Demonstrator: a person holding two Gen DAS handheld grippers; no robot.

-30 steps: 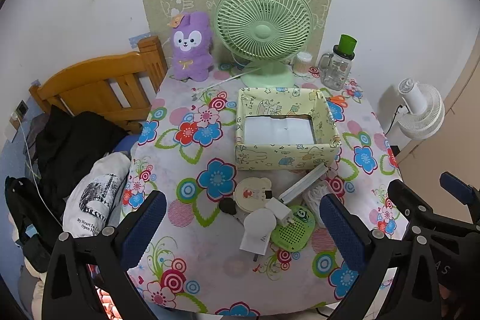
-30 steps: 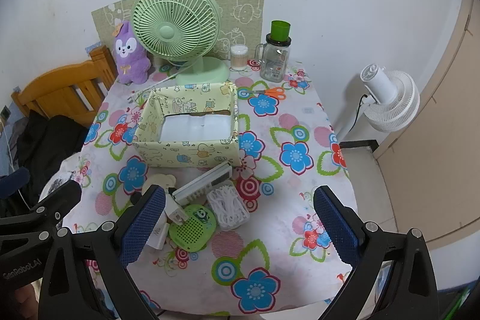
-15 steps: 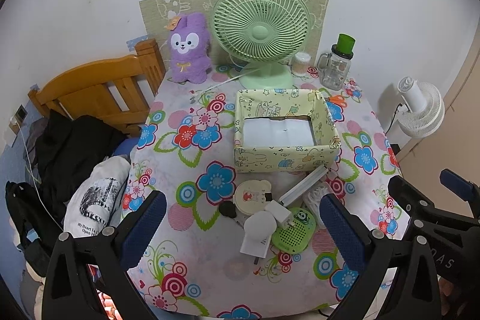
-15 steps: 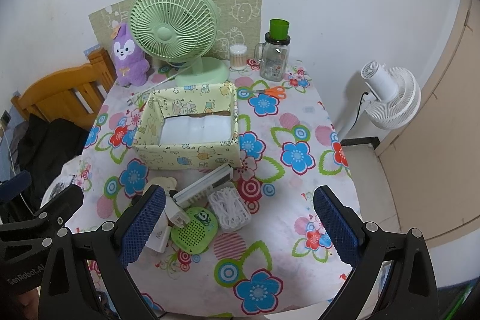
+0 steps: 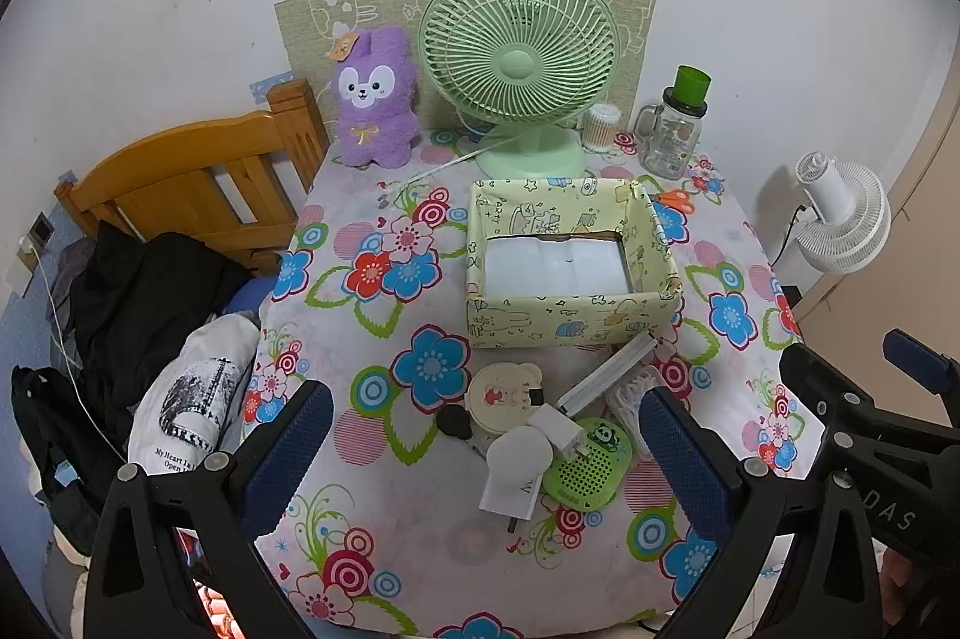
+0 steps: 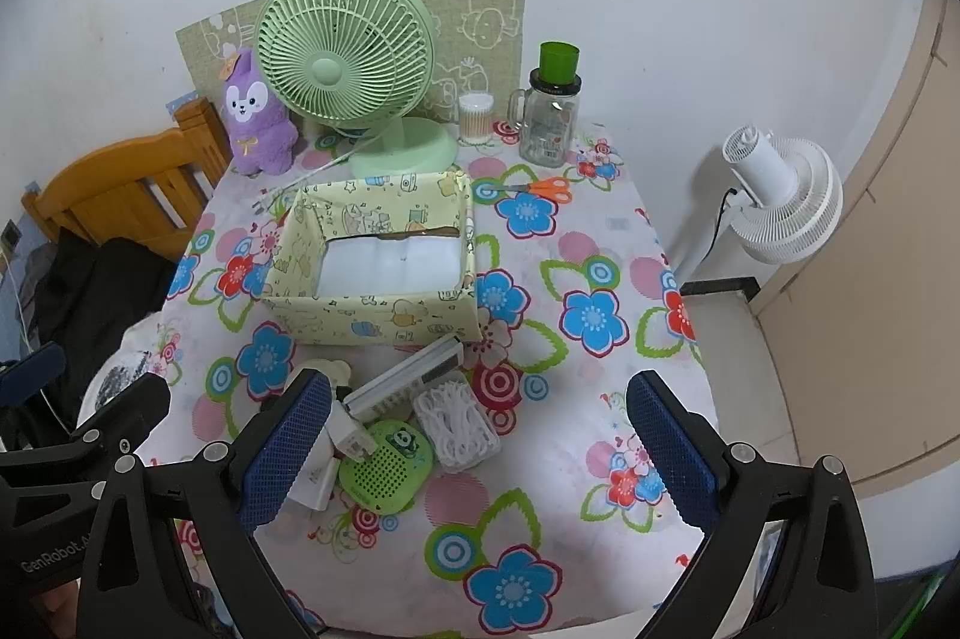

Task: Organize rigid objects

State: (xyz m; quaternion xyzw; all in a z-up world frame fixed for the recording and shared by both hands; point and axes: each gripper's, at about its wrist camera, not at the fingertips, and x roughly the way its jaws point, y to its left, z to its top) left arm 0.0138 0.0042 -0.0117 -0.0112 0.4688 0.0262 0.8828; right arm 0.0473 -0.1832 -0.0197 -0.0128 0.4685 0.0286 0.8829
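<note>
on the flowered tabletop, just in front of the yellow cartoon-print box, lies the clutter to be sorted: a round cream bear-face case, a white plug adapter, a white charger, a green panda speaker, a long white comb-like piece and, clearer from the right wrist, a clear case of white cord. they overlap one another in a tight heap, touching.

over the last second very little has changed: both views have risen and drawn back slightly, so the table sits a little lower in frame, and nothing in the heap has shifted. that suggests the task is only starting, with no item yet in the box, whose white-lined floor shows bare.

the left gripper hangs above the near edge with jaws wide and nothing between them; the right gripper is the same, spread wide and empty, beside the left one.

around the back stand a green desk fan, a purple plush rabbit, a cotton-swab jar, a glass mug with green lid and orange scissors. none blocks the way to the box. the real hindrance is probably the pile itself: the long piece rests across its neighbours, so picking one item may drag another.
</note>
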